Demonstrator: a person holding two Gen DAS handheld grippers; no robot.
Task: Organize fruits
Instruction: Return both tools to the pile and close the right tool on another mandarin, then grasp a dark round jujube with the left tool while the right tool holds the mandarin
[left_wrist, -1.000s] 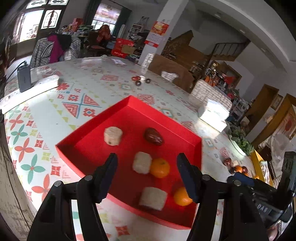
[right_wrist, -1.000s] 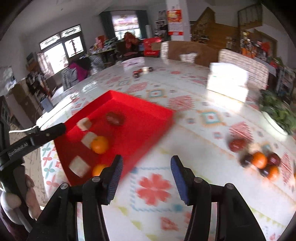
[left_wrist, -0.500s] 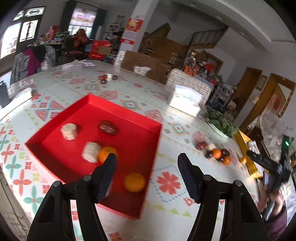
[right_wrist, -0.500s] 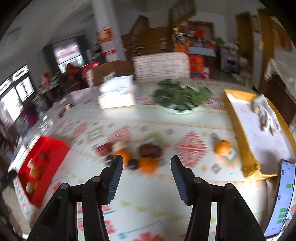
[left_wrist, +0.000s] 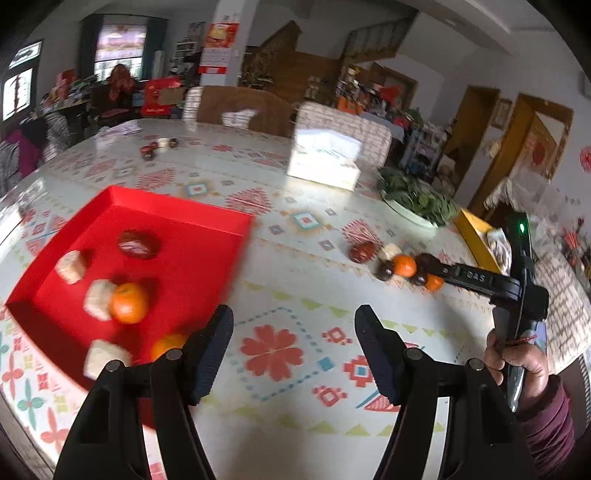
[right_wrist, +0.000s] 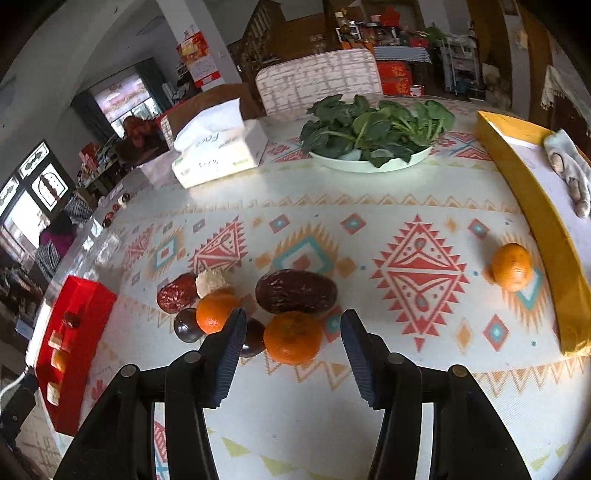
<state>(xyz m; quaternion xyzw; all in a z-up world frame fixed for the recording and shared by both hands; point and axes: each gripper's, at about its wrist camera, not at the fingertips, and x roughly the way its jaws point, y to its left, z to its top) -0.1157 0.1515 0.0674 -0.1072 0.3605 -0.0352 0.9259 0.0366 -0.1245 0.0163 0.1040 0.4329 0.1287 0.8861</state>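
Both views have swung right off the red square tray (left_wrist: 207, 218) since a second ago. Right gripper (right_wrist: 293, 341) now hangs over the loose fruit cluster, jaws spread wide, holding nothing; a round orange tangerine (right_wrist: 292, 336) sits between its fingertips, no visible contact. Large dark-red wrinkled date (right_wrist: 296, 292) lies just beyond. Left gripper (left_wrist: 294, 352) also spread, empty, over the patterned tablecloth (left_wrist: 295, 295) right of the tray. Another tangerine (left_wrist: 129, 302) and pale chunks lie in the tray.
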